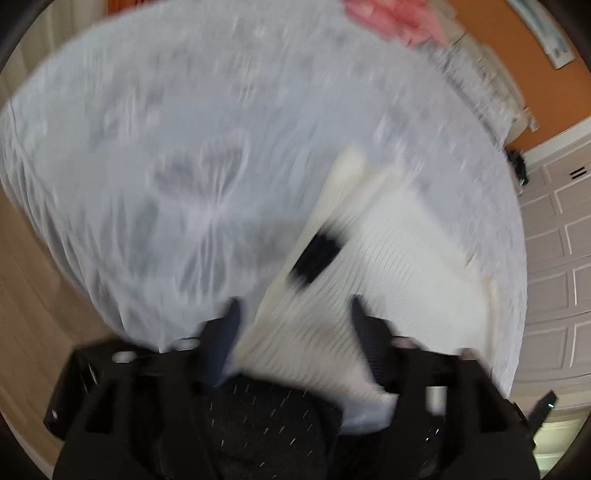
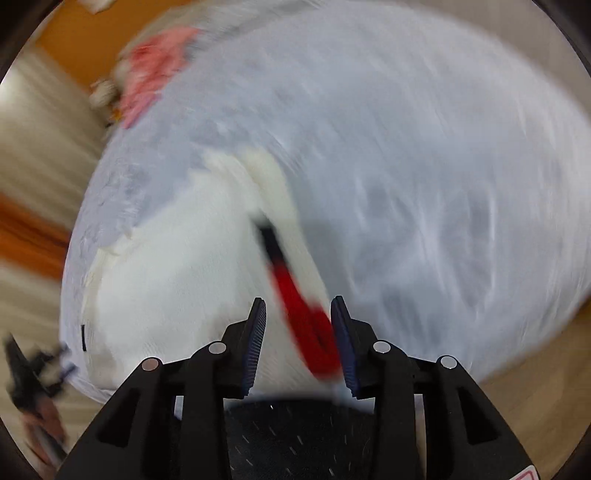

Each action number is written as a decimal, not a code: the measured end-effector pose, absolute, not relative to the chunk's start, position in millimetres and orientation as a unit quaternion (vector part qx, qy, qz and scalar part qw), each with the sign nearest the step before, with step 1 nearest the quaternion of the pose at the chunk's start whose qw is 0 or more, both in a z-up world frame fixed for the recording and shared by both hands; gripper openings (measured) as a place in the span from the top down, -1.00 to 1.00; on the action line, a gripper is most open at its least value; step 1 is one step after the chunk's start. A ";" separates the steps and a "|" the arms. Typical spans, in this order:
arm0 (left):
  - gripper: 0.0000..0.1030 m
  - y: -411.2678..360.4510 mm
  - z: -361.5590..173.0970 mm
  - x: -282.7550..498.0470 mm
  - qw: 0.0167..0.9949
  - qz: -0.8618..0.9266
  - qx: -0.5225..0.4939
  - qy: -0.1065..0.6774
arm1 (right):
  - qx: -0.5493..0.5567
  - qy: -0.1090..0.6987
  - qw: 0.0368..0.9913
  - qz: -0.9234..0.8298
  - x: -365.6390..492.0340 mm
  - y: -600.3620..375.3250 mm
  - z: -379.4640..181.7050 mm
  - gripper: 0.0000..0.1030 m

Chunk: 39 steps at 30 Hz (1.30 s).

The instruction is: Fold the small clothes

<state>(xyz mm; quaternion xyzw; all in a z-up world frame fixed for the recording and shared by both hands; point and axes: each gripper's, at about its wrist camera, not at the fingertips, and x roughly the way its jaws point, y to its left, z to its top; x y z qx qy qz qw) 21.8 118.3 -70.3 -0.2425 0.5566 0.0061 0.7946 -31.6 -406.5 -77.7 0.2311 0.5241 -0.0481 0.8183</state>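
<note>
Both views badly motion-blurred, so detail is limited.

Left gripper [image 1: 295, 306]: jaws spread wide, white ribbed garment [image 1: 388, 266] running between the fingers [image 1: 231, 325] and over the gripper body. Can't tell if either pad is actually pressing the cloth. Black patch [image 1: 316, 260] sits on the garment's cream edge band just ahead of the fingers.

Right gripper [image 2: 297, 314]: jaws at a moderate gap, not closed. A red strip [image 2: 306, 325] on the garment's edge lies in that gap, up against the right-hand pad; a black section [image 2: 271, 240] continues from it further out. Grip contact unclear through the blur. White garment [image 2: 177, 273] spreads to the left of and under the fingers.

The garment lies on a pale lilac bedsheet [image 1: 184, 129] with a faint butterfly print [image 1: 207, 206], toward the near edge of the bed.

Further out: pink cloth [image 1: 391, 18] at the far edge of the sheet, same pink cloth [image 2: 155, 70] in the right view. Orange wall [image 1: 517, 66] and white panelled doors [image 1: 554, 229] beyond. No containers identifiable.
</note>
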 end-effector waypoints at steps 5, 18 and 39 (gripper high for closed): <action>-0.28 87.4 -84.0 90.4 0.797 -0.017 -0.229 0.558 | 0.172 0.545 0.820 -0.020 40.8 -376.9 -90.1 -0.01; 0.25 60.9 -130.8 121.2 0.791 0.018 -0.096 0.604 | 0.168 0.559 0.811 -0.047 85.1 -384.9 -120.6 0.82; 0.53 73.9 -131.2 132.5 0.791 0.014 -0.129 0.598 | 0.188 0.562 0.802 -0.076 118.7 -421.7 -131.4 0.87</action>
